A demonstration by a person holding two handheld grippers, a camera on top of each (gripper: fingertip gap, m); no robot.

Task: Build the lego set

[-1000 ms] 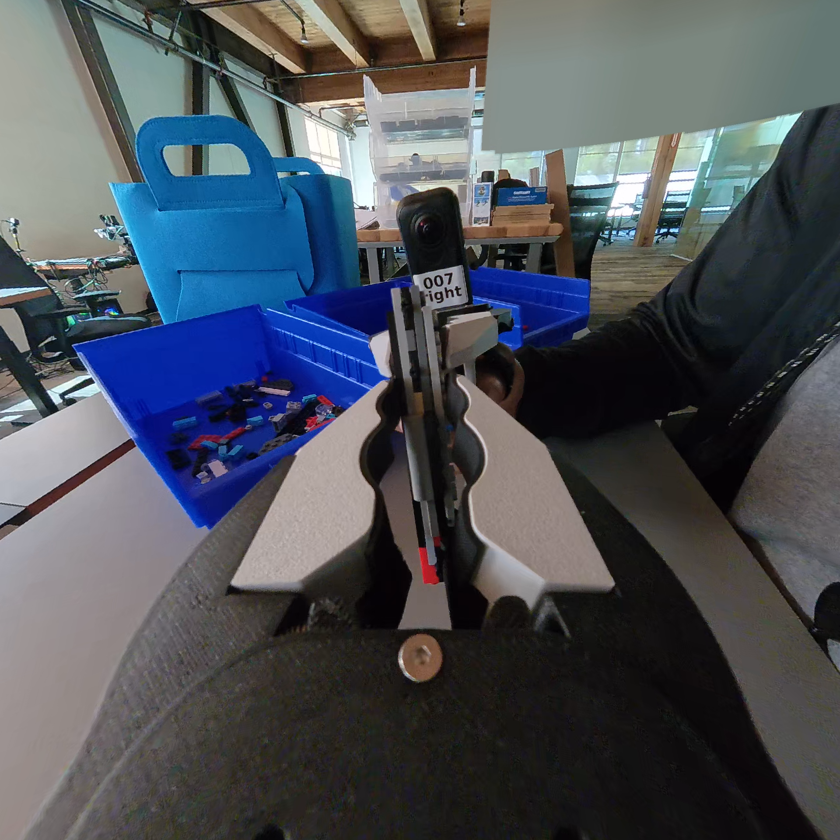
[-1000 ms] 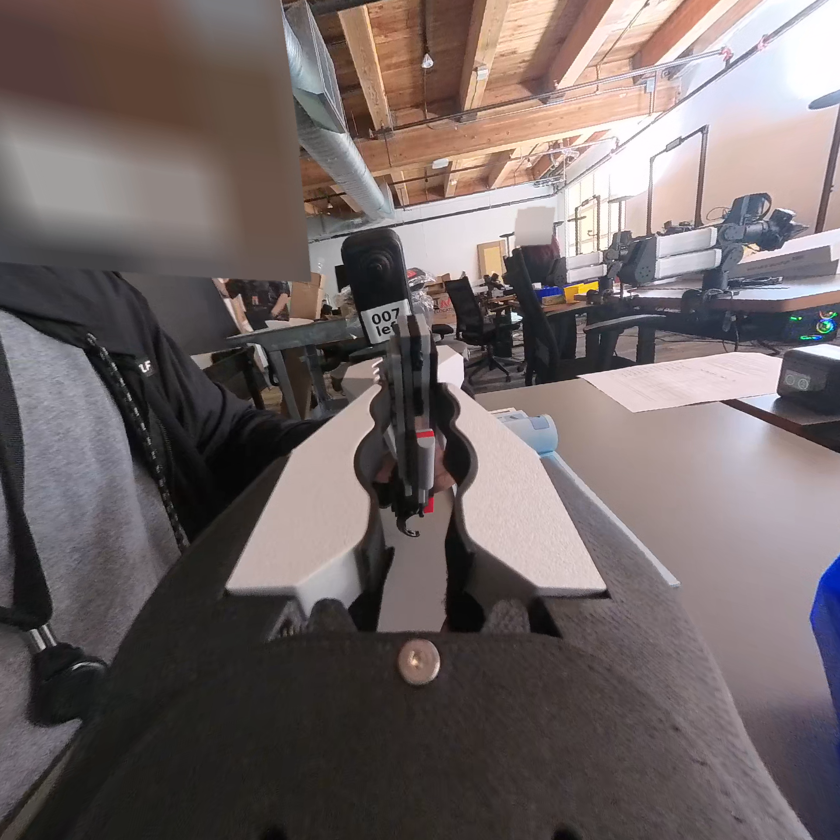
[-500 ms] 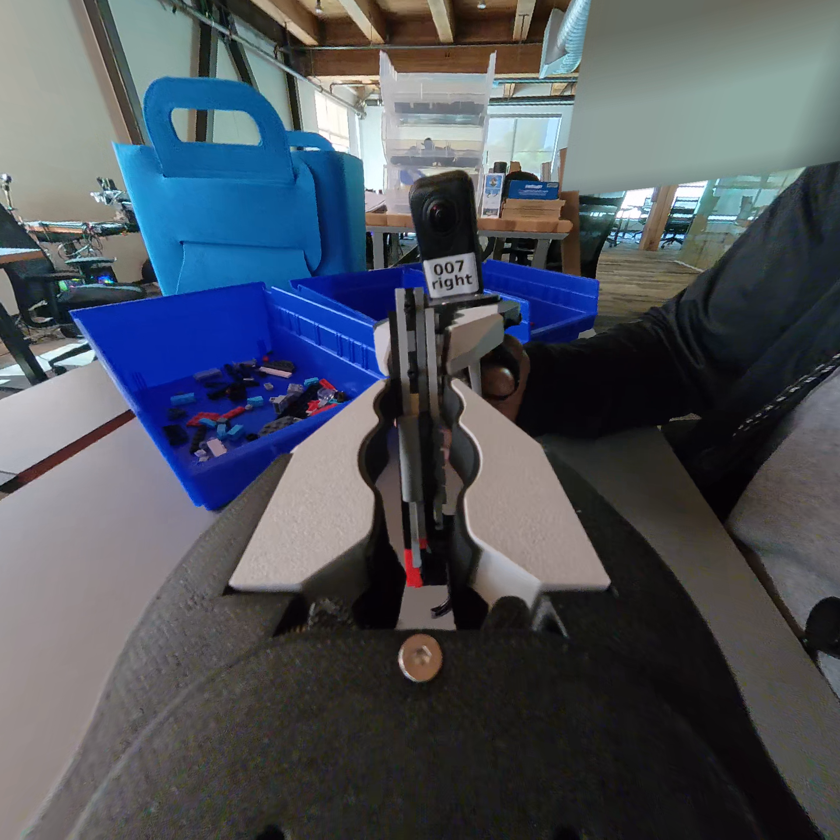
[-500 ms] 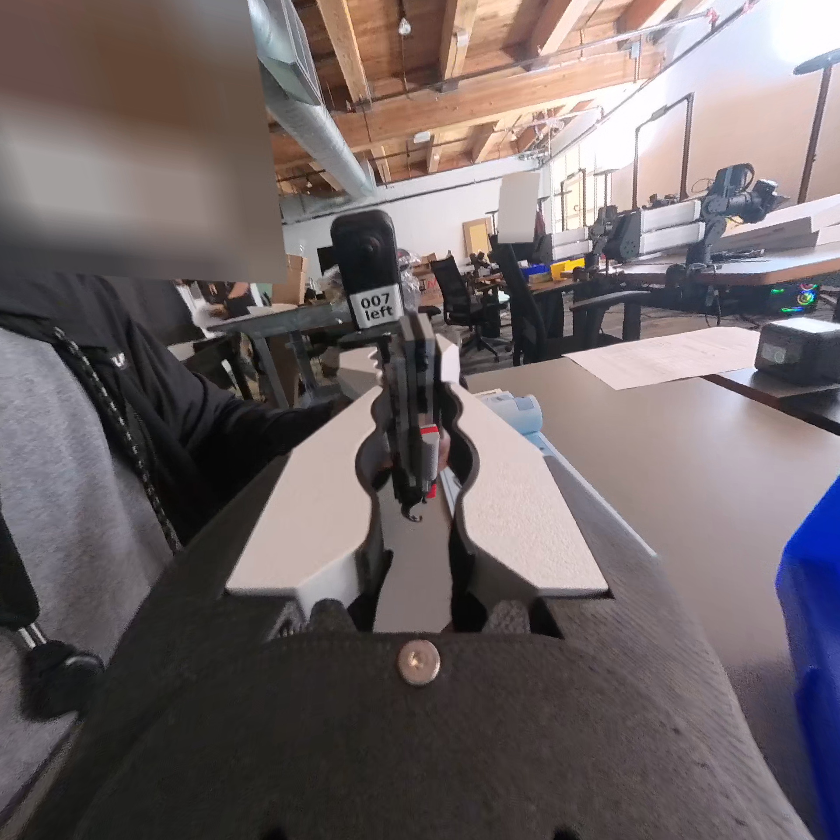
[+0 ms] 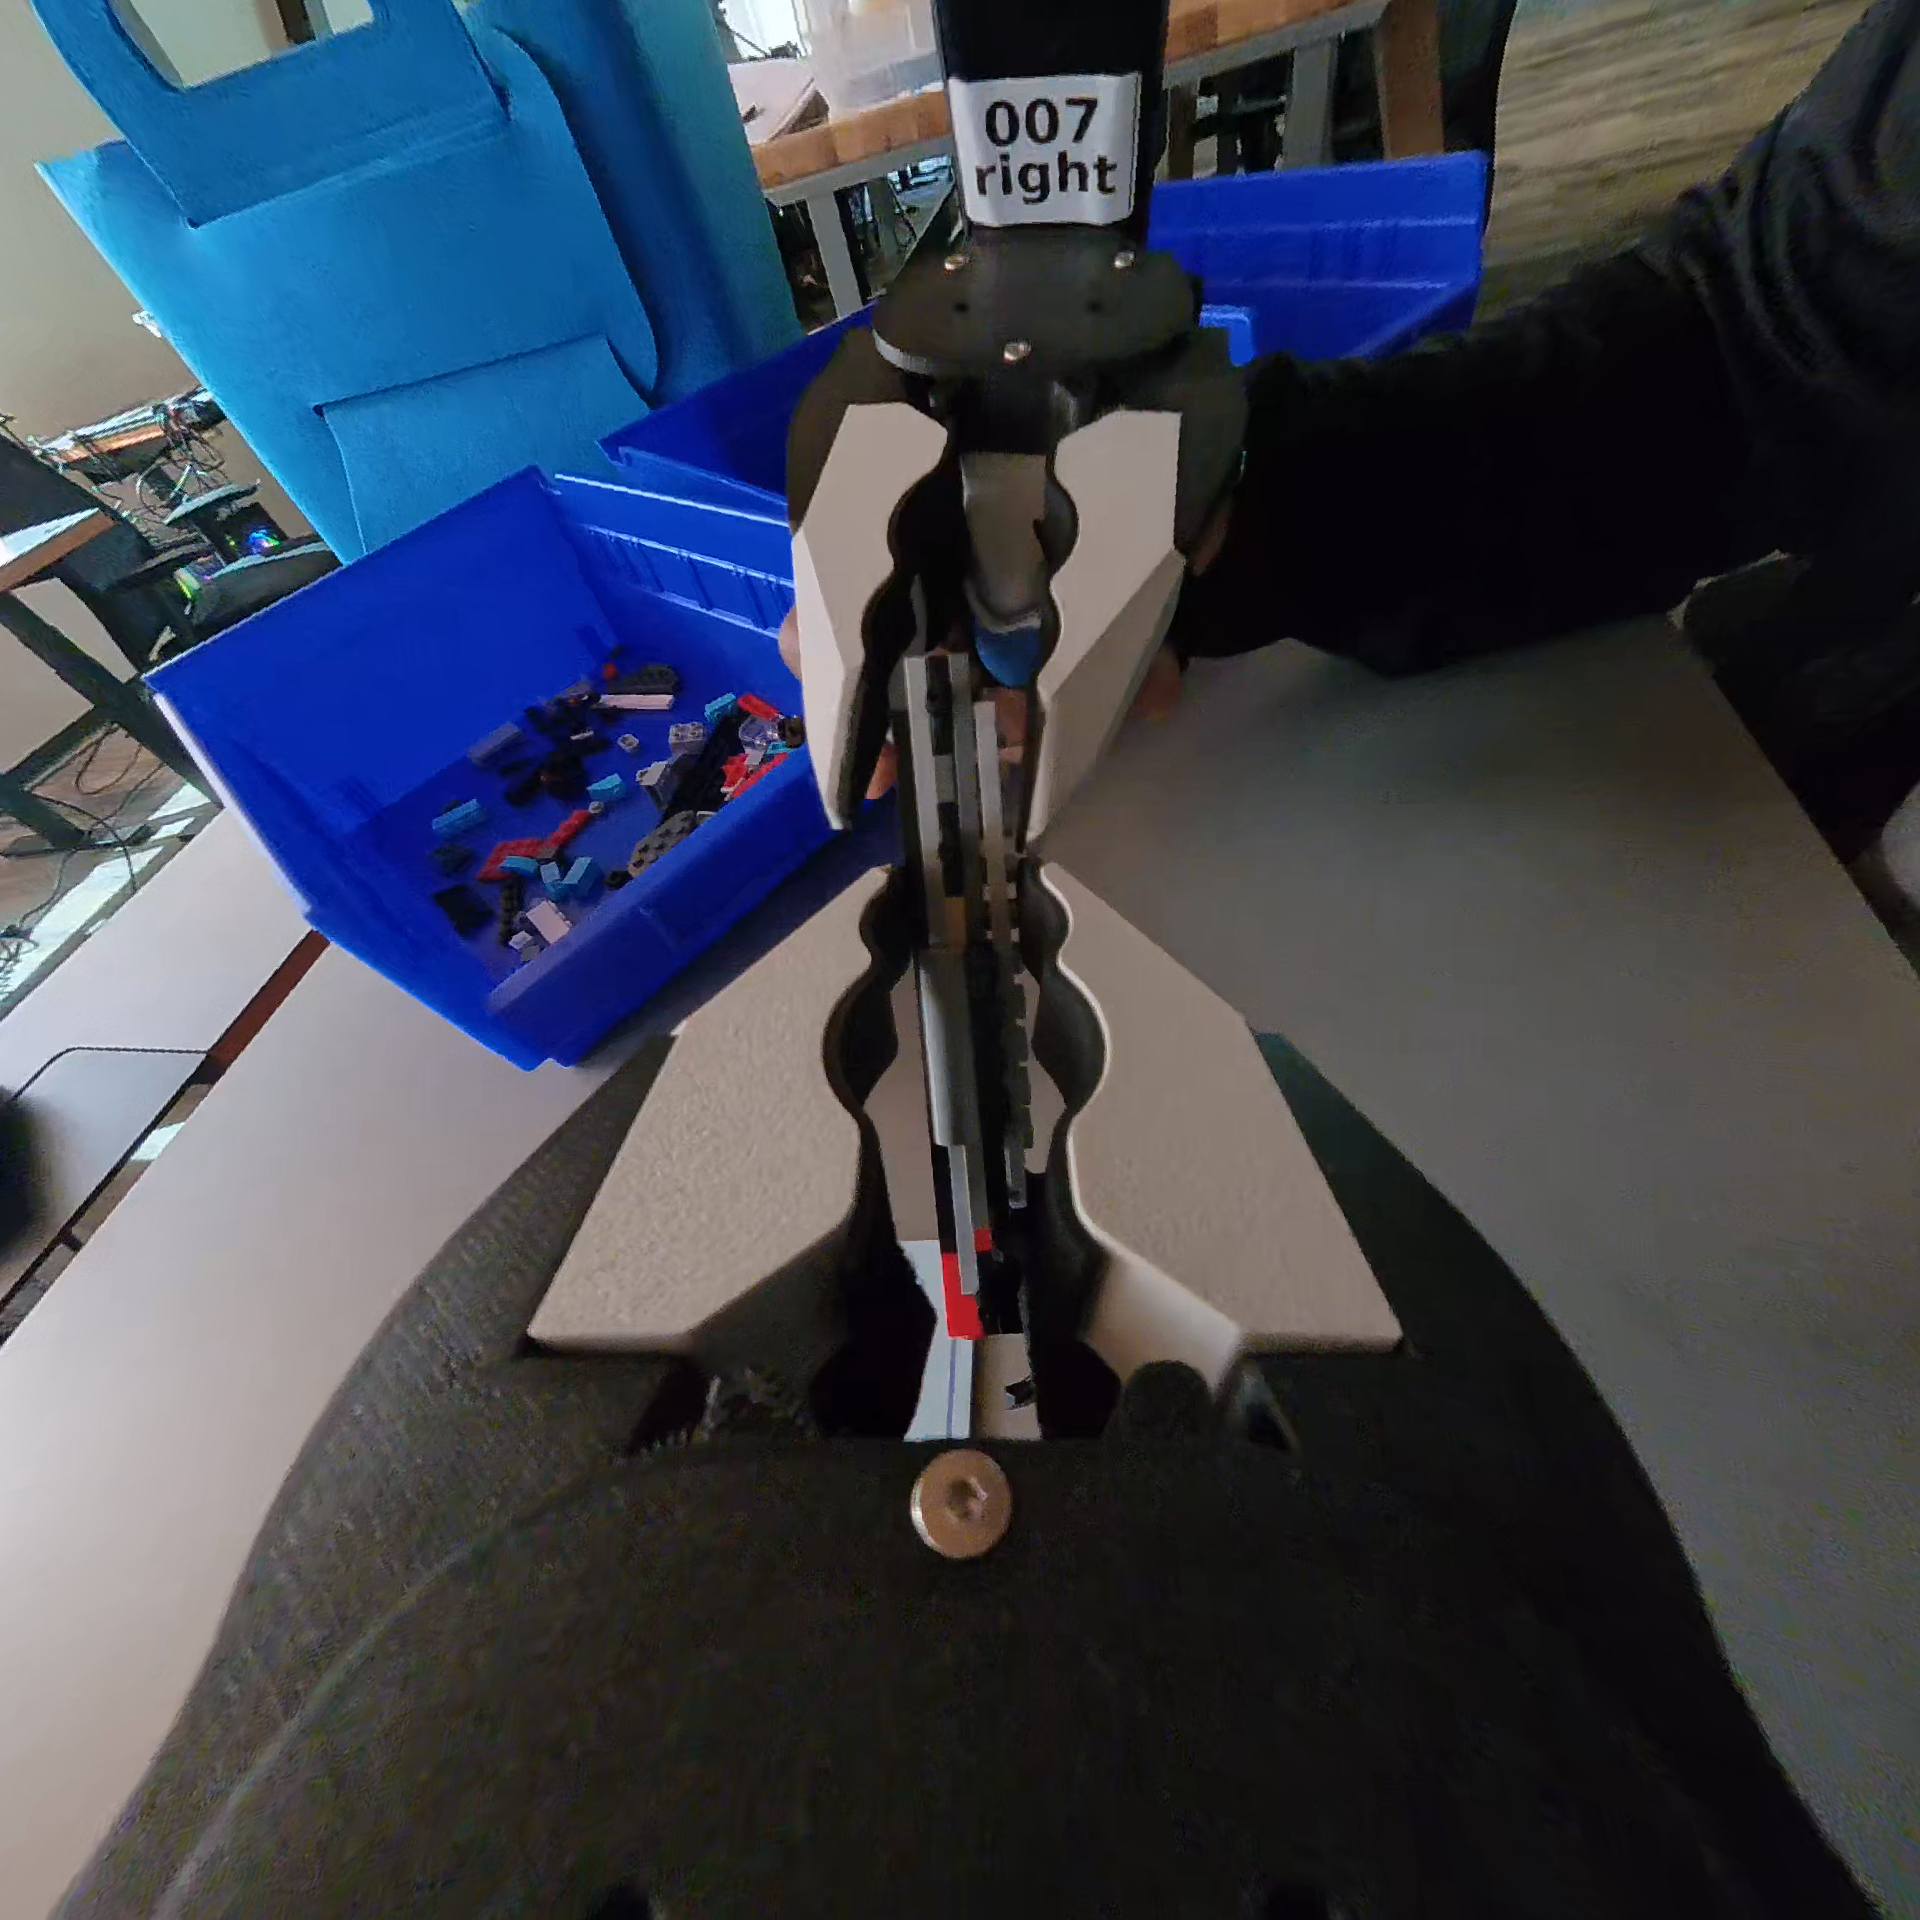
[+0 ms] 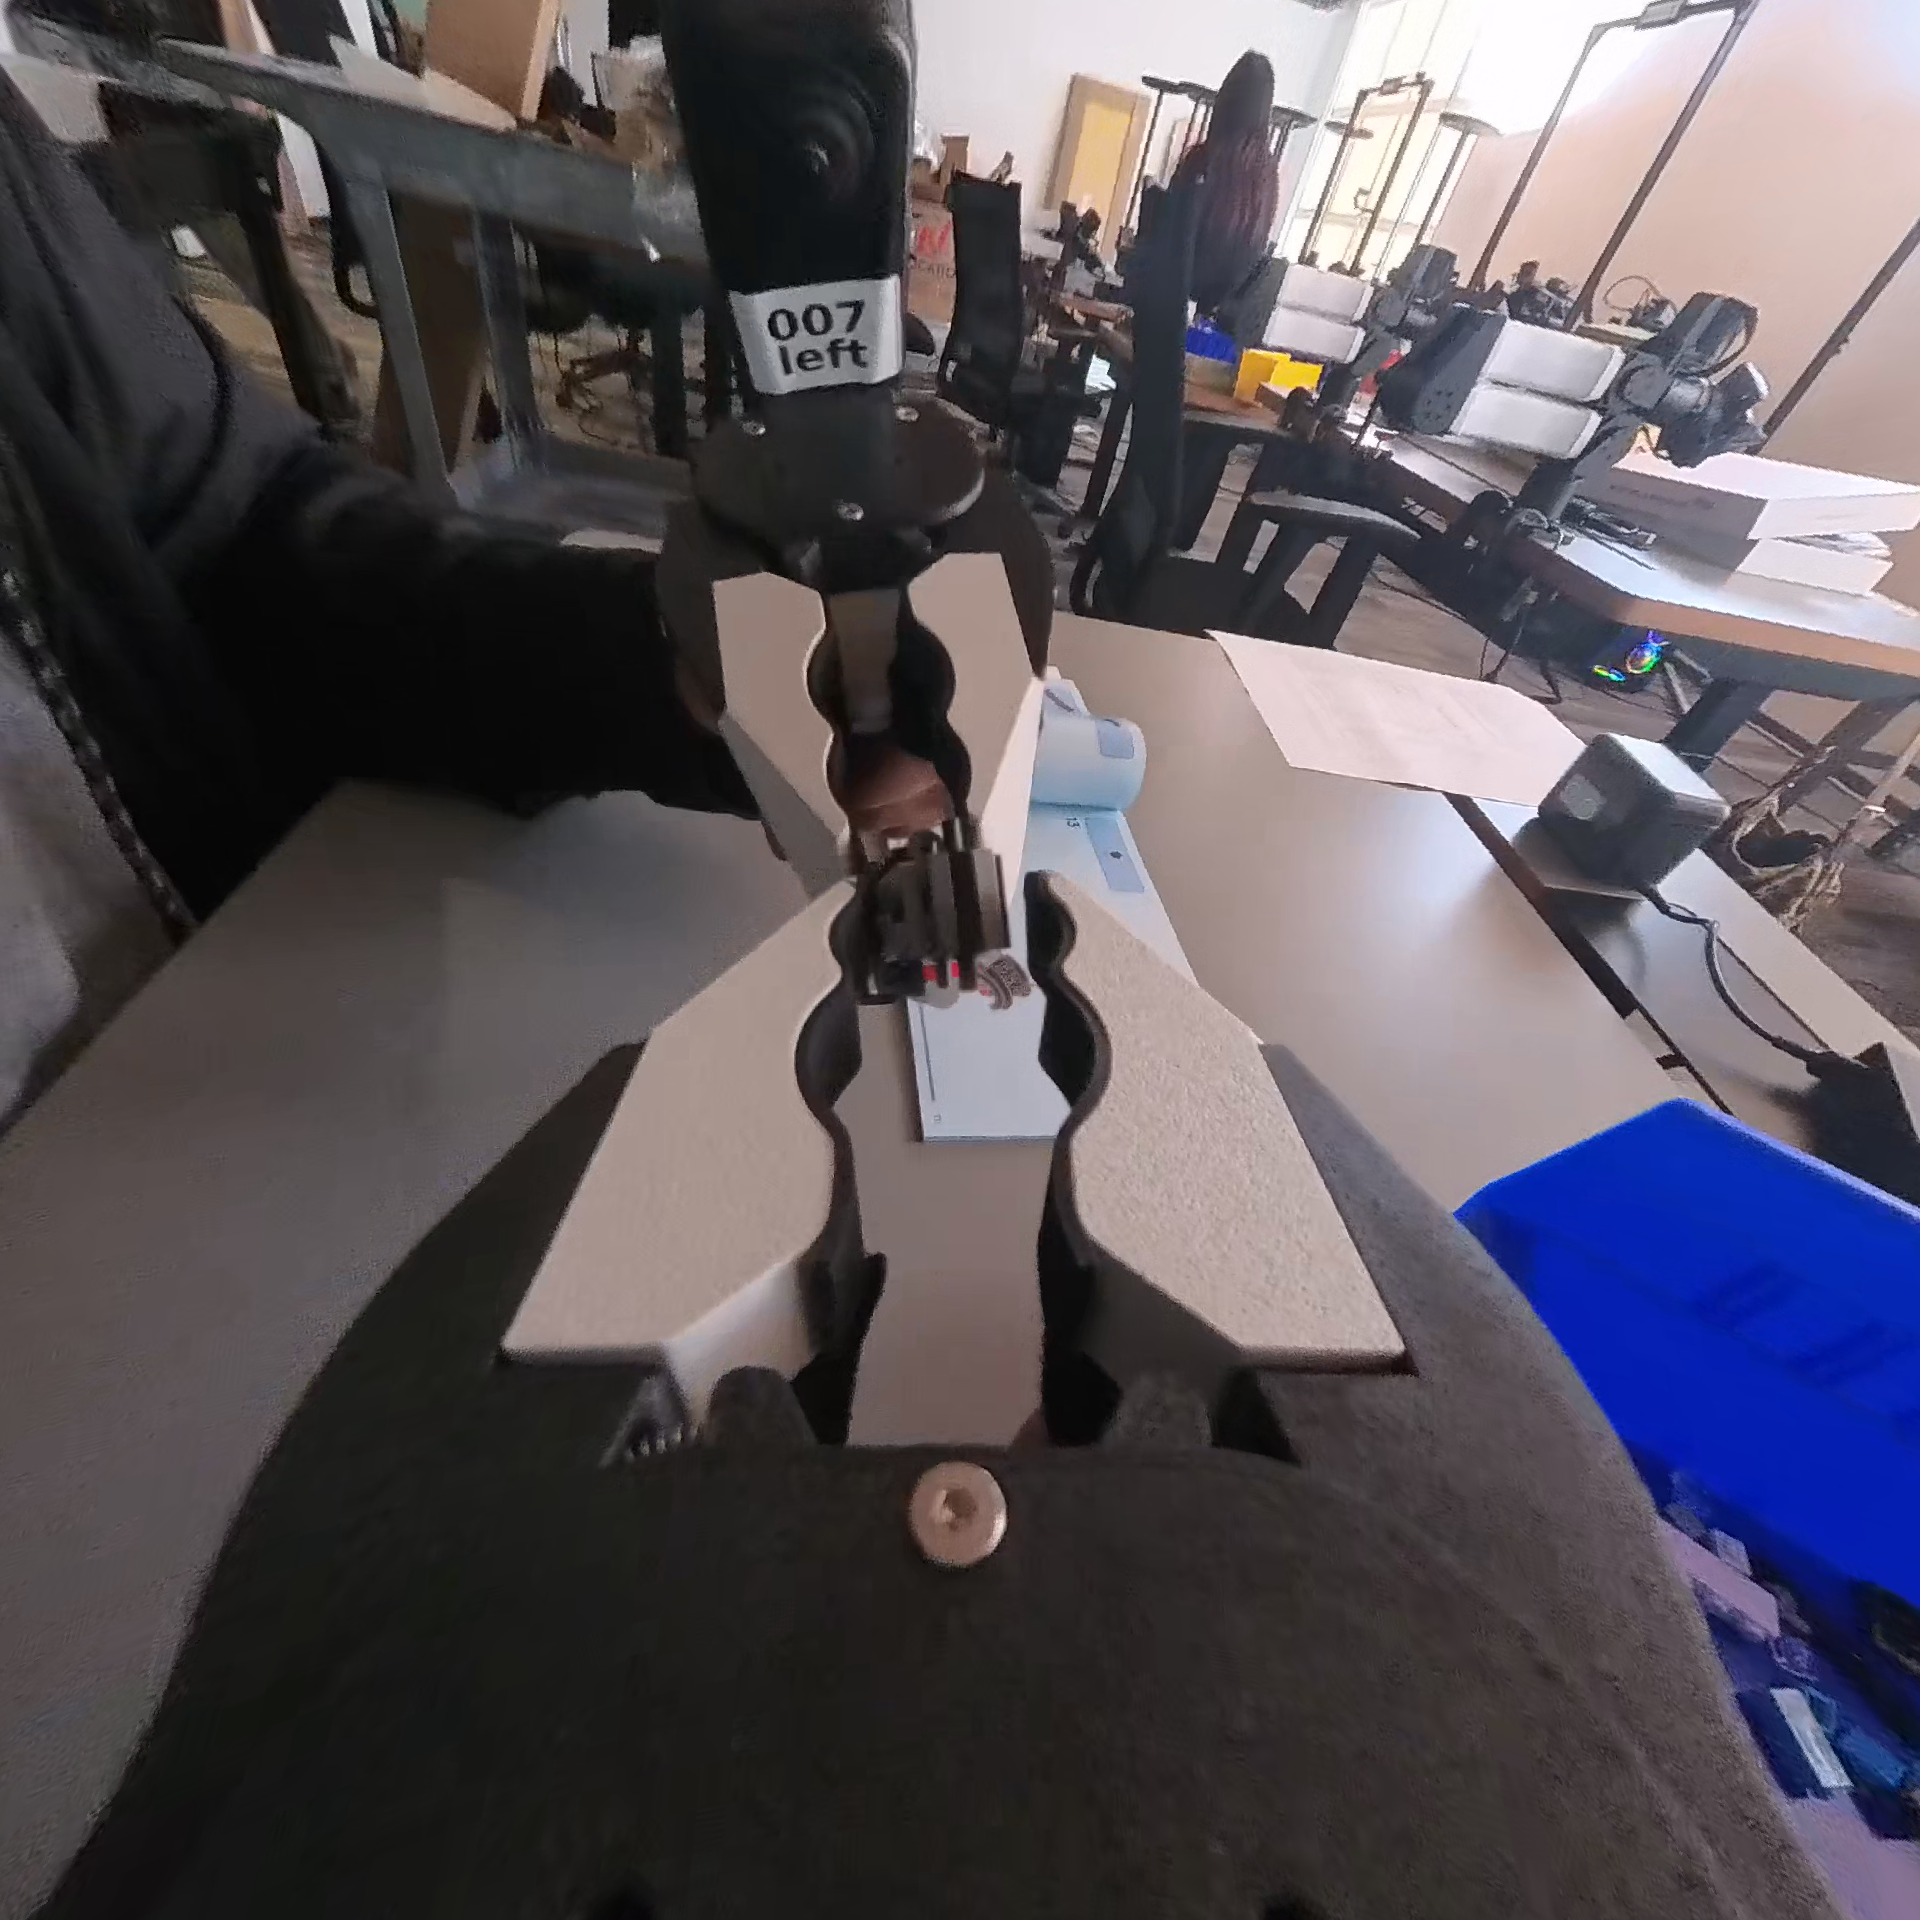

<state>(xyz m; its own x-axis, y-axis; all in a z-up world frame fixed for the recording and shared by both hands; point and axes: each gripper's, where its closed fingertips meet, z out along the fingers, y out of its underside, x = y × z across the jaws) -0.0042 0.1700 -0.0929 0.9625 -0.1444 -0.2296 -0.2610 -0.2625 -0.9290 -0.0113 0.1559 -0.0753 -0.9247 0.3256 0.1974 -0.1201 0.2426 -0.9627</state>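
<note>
Left wrist view, near to far: left gripper (image 5: 966, 883) clenched on the lego build (image 5: 961, 1091), a long thin stack of grey, black and red plates standing on edge between the 2 fingers and held above the grey table (image 5: 1455, 935). Far end of the build reaching up between the fingers of the right gripper (image 5: 935, 821), which faces back toward the camera. To the left, on the table, a blue bin (image 5: 416, 665) with loose bricks (image 5: 582, 821) in black, red, light blue and grey scattered on its floor. Behind it, a second blue bin (image 5: 1320, 239) and a blue felt bag (image 5: 416, 291).

Right wrist view, near to far: right gripper released, its 2 fingers spread well apart, with the end of the build sitting in the gap at the tips, closer to the left finger. Below the gap, flat on the table, an instruction booklet (image 6: 987, 1091). Beyond the build, the left gripper gripping it from the far side. Farther right, a sheet of paper (image 6: 1403, 717) and a small dark box (image 6: 1621, 821).
</note>
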